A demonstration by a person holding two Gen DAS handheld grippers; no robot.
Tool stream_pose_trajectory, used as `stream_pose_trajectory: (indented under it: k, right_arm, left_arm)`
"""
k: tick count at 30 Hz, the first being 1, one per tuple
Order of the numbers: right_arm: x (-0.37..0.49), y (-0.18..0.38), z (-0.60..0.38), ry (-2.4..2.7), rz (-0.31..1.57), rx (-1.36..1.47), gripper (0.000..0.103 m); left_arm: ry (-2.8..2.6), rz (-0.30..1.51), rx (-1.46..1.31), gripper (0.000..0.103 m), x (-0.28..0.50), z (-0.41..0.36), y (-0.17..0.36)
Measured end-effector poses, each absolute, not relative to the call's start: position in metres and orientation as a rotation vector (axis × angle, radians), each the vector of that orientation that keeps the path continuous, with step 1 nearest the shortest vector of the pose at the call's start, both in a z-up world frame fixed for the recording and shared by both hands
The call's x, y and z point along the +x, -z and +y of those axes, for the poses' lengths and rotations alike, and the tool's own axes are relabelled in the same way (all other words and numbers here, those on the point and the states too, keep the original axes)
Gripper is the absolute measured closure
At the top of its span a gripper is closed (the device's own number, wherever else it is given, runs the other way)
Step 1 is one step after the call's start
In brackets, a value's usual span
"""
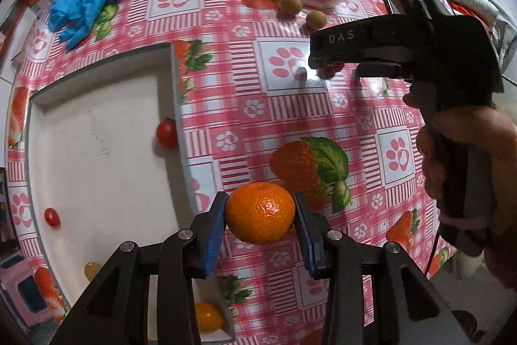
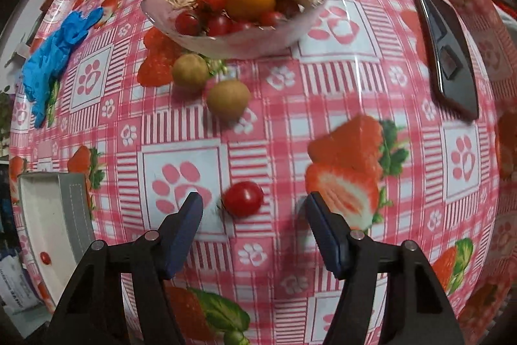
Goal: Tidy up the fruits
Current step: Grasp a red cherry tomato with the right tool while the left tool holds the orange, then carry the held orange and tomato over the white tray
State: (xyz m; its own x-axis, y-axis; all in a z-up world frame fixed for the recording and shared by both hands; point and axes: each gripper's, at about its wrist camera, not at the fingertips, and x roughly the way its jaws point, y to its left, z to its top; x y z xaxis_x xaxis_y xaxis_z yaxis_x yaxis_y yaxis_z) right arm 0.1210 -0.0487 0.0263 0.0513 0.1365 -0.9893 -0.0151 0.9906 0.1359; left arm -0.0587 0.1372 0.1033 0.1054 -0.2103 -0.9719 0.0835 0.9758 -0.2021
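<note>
Two tools engaged: left tool clamped on mandarin, to go into white tray; right tool apart, must close on cherry tomato.

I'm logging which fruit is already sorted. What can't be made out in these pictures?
- Left wrist view: the yellow fruit in the white tray is half hidden behind the left gripper.
- Left wrist view: the right gripper covers the cherry tomato.
- Right wrist view: the tray is cut off by the edge.

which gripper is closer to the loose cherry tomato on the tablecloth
Right. The right gripper is open with the cherry tomato just ahead between its fingers. The left gripper is off by the white tray, shut on an orange.
</note>
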Motion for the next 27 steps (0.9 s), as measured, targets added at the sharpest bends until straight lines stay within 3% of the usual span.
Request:
stream_pose_trajectory:
  k: [4, 6, 27]
  right_arm:
    - [0.119, -0.030, -0.031, -0.100, 1.498, 0.002, 0.066]
    - [0.115, -0.030, -0.025, -0.109, 1.495, -0.013, 0.076]
    - [0.018, -0.033, -0.035, -0.185, 1.630, 0.180, 0.078]
  left_arm:
    - [0.200, 1.449, -0.119, 0.061, -0.058, 0.148, -0.109]
    - [0.194, 1.451, -0.123, 0.061, -0.059, 0.152, -0.110]
    - [0.184, 1.467, -0.088, 0.061, -0.077, 0.121, -0.100]
